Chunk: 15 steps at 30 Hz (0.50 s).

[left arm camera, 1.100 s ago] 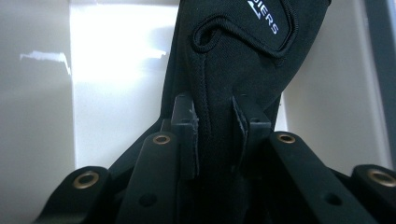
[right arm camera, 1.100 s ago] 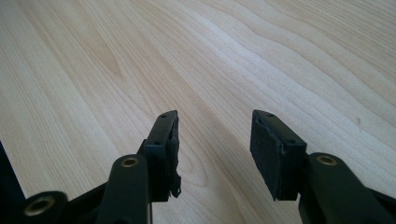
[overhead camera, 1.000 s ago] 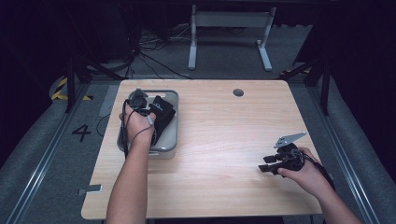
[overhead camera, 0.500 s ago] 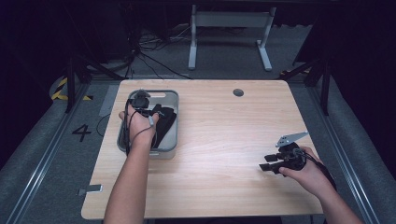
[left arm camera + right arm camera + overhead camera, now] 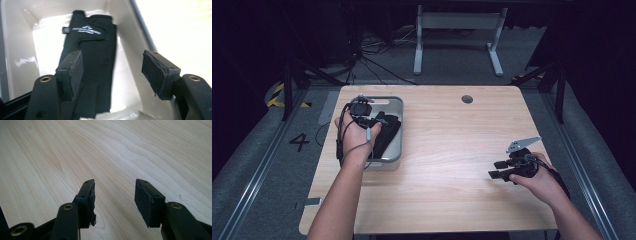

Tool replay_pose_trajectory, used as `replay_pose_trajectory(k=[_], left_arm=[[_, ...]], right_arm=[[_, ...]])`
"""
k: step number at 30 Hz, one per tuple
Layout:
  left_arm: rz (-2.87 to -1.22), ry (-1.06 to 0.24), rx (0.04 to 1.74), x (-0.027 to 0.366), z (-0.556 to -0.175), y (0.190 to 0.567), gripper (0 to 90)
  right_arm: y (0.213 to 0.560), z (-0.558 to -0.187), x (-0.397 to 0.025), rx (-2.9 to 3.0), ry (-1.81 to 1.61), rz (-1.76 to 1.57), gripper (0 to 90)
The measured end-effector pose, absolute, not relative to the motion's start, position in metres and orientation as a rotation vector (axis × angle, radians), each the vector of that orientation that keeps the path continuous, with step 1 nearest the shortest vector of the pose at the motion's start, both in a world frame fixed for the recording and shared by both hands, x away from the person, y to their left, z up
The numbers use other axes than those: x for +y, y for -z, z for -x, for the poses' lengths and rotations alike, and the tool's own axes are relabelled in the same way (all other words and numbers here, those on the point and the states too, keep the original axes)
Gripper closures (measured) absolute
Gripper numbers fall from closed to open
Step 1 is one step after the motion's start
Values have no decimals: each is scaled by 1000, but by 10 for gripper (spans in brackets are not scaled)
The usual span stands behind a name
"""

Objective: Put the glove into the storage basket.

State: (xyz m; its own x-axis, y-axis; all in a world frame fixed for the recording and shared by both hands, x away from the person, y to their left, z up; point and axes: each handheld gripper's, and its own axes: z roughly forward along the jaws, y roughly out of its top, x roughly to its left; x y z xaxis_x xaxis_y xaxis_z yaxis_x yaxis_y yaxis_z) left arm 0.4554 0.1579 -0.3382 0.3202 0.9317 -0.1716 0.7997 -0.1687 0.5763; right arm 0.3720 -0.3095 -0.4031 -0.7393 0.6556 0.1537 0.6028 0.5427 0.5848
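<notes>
Nearest the person, at the table's (image 5: 442, 190) right front, the right hand (image 5: 542, 182) holds the right gripper (image 5: 498, 169) low over bare light wood; in the right gripper view its jaws stand apart with nothing between them (image 5: 113, 197). Farther off at the left, the left hand (image 5: 354, 132) holds the left gripper (image 5: 373, 122) over a grey bin (image 5: 394, 150) that sits near the table's left edge. In the left gripper view its jaws are spread wide (image 5: 112, 72), gripping nothing, above a black glove (image 5: 92, 55) that lies flat on the bin's pale floor (image 5: 45, 50); one pad (image 5: 76, 71) overlaps the glove in view, though contact cannot be told. A small round hole (image 5: 467, 99) marks the table's far side.
</notes>
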Motion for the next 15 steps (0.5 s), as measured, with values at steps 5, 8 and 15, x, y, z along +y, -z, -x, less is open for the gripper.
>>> replay_pose_trajectory(k=[5, 8, 15], left_arm=[[-2047, -286, 1396, 144, -432, 323, 343], [-2082, -269, 1314, 134, -417, 317, 339], [-2163, -195, 1145, 116, -388, 314, 331]], right_arm=[[401, -373, -314, 2668, -975, -1107, 514], [401, -373, -316, 2660, -980, -1116, 514], [400, -371, -325, 2639, -982, -1137, 506]])
